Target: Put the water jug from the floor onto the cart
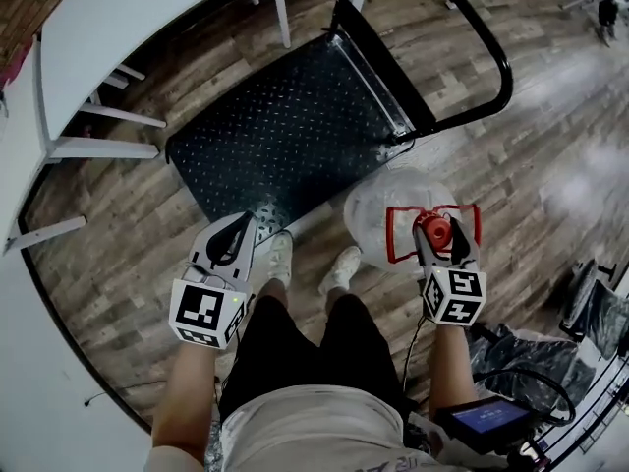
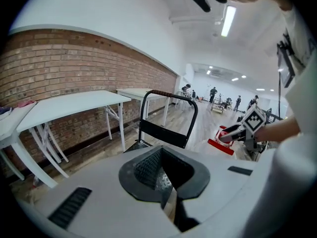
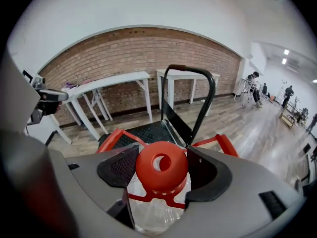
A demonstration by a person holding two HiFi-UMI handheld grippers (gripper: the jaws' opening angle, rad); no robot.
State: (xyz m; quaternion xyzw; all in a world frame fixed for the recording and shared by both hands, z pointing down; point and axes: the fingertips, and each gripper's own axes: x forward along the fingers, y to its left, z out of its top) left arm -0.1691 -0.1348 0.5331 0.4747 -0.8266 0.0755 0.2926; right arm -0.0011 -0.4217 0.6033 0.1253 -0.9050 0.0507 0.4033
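The water jug [image 1: 385,209] is clear plastic with a red cap [image 1: 433,230] and a red carry frame. It sits just off the front right corner of the black cart deck [image 1: 285,136], and whether it touches the floor I cannot tell. My right gripper [image 1: 439,238] is shut on its neck; in the right gripper view the cap [image 3: 161,165] fills the space between the jaws of the right gripper [image 3: 161,172]. My left gripper [image 1: 236,236] hangs shut and empty over the deck's front edge. The left gripper view shows the left gripper [image 2: 163,170] holding nothing, with the cart's handle [image 2: 168,95] beyond it.
The cart's black push handle [image 1: 491,47] rises at its far right side. White tables [image 1: 118,8] with thin legs line the left by a brick wall. My shoes [image 1: 339,268] stand between deck and jug. A dark bag and a blue-screened device [image 1: 486,419] lie at the lower right.
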